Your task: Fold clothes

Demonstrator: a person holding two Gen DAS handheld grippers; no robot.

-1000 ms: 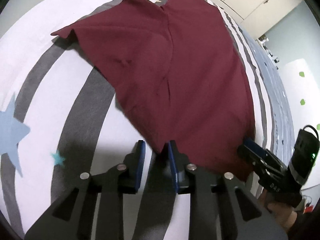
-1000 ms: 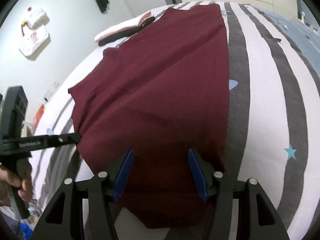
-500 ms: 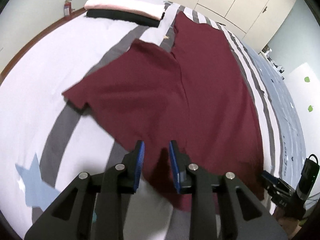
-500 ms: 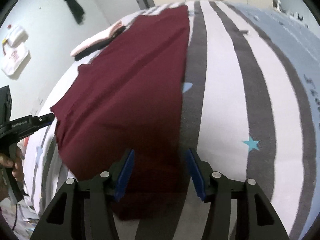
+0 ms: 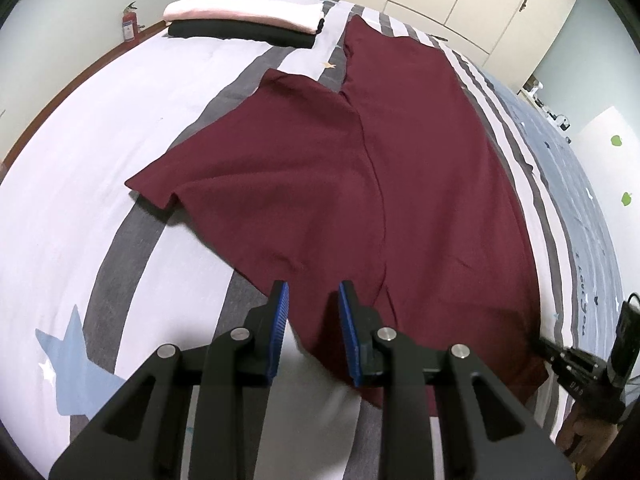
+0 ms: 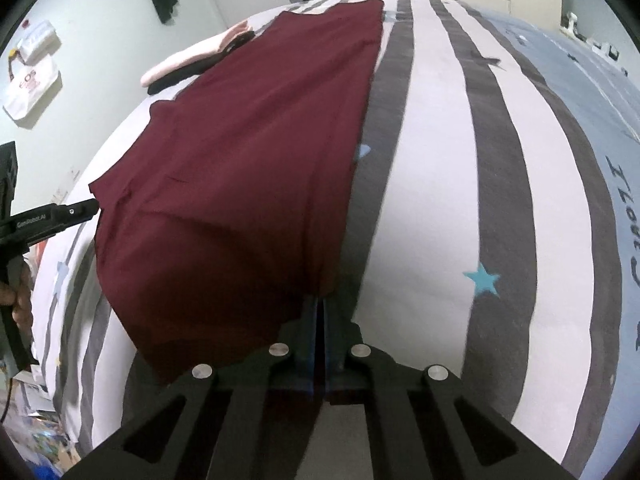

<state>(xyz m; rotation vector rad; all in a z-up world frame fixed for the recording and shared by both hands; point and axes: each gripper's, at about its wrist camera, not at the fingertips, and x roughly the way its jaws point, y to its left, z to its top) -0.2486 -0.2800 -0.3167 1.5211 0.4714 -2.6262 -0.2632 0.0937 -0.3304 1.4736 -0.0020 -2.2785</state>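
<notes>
**Right tool clamps the shirt corner**

Since half a second ago the right tool point(image 6: 319, 332) has snapped its blue pads together, and now it pinches the near right corner of the dark red shirt point(image 6: 248, 152). That corner lifts off the bed point(image 6: 440, 160) and the cloth drapes down over the tool's left finger.

Over to the left tool point(image 5: 311, 320): its pads stand apart, gripping nothing, with the shirt's near hem lying just between and under the fingertips. From this side the shirt point(image 5: 360, 184) spreads flat along the striped bed cover point(image 5: 80, 160), one short sleeve sticking out to the left, a long crease running down the middle. The right tool point(image 5: 576, 368) shows at the near right edge of the shirt, at the corner.

Far left on the bed sits a stack of folded clothes point(image 5: 244, 20), pink on top of black. A white tote bag point(image 6: 30, 80) hangs on the left wall.
</notes>
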